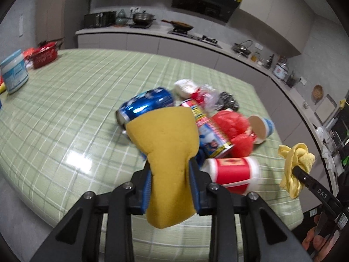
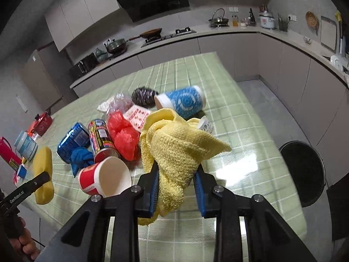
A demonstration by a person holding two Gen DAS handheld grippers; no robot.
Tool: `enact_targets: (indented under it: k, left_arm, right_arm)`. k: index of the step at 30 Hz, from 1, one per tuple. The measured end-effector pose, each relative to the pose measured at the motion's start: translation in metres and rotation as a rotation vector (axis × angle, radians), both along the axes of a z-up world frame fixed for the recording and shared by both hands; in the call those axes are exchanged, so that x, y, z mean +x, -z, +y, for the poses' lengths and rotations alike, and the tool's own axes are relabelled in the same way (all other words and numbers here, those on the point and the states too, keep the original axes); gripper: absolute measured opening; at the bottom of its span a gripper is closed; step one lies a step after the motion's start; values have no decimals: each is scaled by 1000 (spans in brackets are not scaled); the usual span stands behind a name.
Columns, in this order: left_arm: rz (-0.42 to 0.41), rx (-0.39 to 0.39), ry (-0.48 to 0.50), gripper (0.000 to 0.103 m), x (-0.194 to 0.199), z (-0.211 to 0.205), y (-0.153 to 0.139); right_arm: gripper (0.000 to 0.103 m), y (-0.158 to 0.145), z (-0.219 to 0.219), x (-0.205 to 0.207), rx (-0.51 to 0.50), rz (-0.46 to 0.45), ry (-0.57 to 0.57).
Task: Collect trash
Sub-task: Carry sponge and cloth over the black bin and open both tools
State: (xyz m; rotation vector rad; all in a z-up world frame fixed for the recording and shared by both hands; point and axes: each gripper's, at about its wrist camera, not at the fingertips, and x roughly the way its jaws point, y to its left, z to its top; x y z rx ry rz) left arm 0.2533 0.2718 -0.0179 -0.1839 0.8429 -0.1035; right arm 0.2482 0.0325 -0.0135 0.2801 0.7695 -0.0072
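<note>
Mustard sponge (image 1: 168, 152) pinched, waisted; yellow terry cloth (image 2: 174, 150) crumpled, drooping.

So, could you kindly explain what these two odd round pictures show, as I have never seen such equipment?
Each picture comes from a wide-angle camera on a hand-held gripper, looking along its black jaws. A person holds one in each hand; no robot arm is involved. The left gripper is shut on a mustard sponge; the right gripper is shut on a yellow cloth. Below lies a green checked table with trash: a blue can, a red bag, a red paper cup and a blue cup. A black bin stands beside the table.
</note>
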Motion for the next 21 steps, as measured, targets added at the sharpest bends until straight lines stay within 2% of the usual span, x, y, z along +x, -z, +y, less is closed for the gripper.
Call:
enact_targets:
  k: [11,16,21]
  left_arm:
    - [-58,-7,137,31,-3,-55,-16]
    - [-58,-14,227,31,-6,-108,-16]
    - [-58,-5,302,31,-8,-176,-16]
  right_arm:
    - [31,-25,-38,-27,19,-53,74]
    - [31,-29,-73,-49,19,-63,132]
    - [31,-28,-140,-71,40,-68,203]
